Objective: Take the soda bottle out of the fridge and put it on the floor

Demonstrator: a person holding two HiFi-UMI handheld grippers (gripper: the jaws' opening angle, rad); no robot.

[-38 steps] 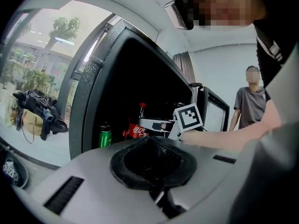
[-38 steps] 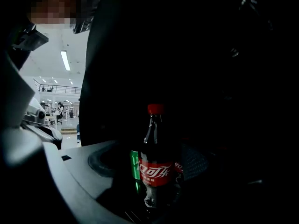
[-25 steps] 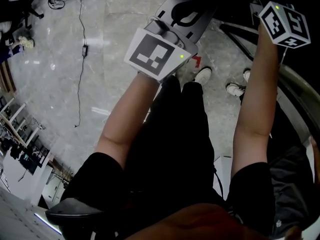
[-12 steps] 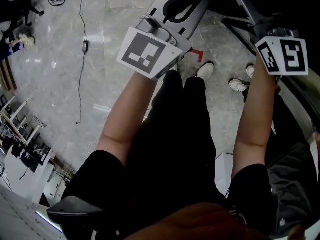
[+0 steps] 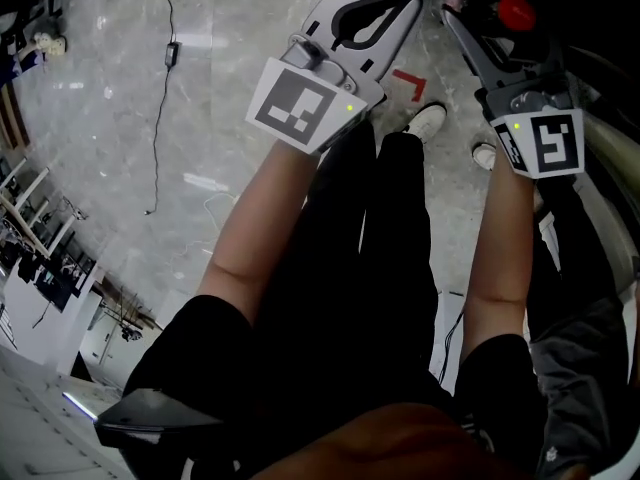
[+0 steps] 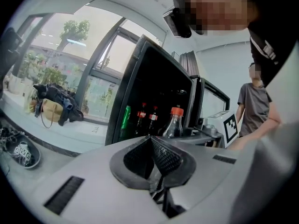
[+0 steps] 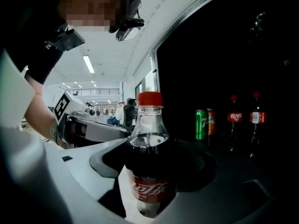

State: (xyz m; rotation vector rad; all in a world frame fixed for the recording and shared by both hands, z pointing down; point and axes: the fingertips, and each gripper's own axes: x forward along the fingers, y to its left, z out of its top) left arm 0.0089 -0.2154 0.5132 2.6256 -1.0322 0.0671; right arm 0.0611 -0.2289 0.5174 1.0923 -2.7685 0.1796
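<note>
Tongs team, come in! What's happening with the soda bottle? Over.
Left tongs shut, empty. Right tongs shut on soda bottle, upright, by the open fridge. Not yet on floor. Nothing blocking seen.

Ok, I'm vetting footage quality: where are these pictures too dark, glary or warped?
Head view: pale glare streaks on the floor, black clothes lose detail. Left gripper view: fisheye bending, bright windows, dark fridge. Right gripper view: fridge nearly black behind the sharp bottle.

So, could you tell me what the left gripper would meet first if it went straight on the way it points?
Probably the soda bottle held by the right gripper, slightly right of the line of the left gripper; otherwise the open fridge behind. Depth is unclear.
</note>
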